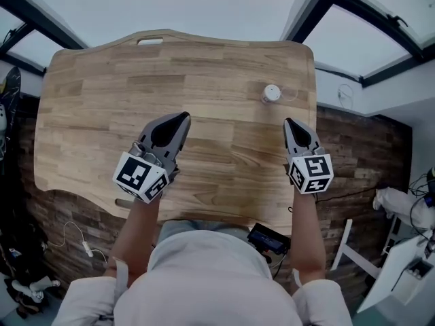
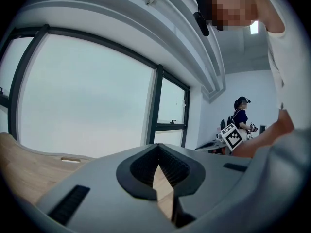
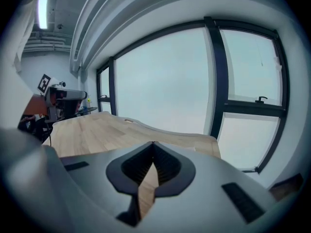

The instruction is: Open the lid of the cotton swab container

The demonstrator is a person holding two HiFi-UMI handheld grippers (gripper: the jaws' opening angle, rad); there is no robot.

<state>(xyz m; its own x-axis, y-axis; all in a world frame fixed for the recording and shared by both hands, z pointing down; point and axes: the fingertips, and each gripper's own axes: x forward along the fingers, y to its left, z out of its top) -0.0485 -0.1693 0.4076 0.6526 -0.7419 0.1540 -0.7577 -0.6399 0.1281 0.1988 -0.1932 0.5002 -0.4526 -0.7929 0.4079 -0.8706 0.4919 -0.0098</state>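
**Figure: both claws raised over the table, container standing clear.**

(a) Left. The wooden table fills the head view. I hold the left claw above its near half, pointing away from me and almost level. In the left gripper view its ribbed pads meet at the tip. Only bare wood shows through the small gap behind them, so this claw is fully closed and holds nothing.

(b) Centre right. The cotton swab container, a small white round thing, stands on the table towards the far right edge. Nothing touches it. It is too small in the head view for me to tell whether its lid is on or off, and neither gripper view shows it.

(c) Right. The right claw hangs near the container, on my side of it and apart from it. Its tip is tilted somewhat downward. The right gripper view shows these pads pressed together too, with wood grain behind them and no object between.

(d) Step in hand, as I judge it. With two empty, closed claws off the table, the scene fits either an approach to a closed lid or a withdrawal from an opened one. The lid's state would settle which. If it is closed, a claw would have to open before it could take the lid.
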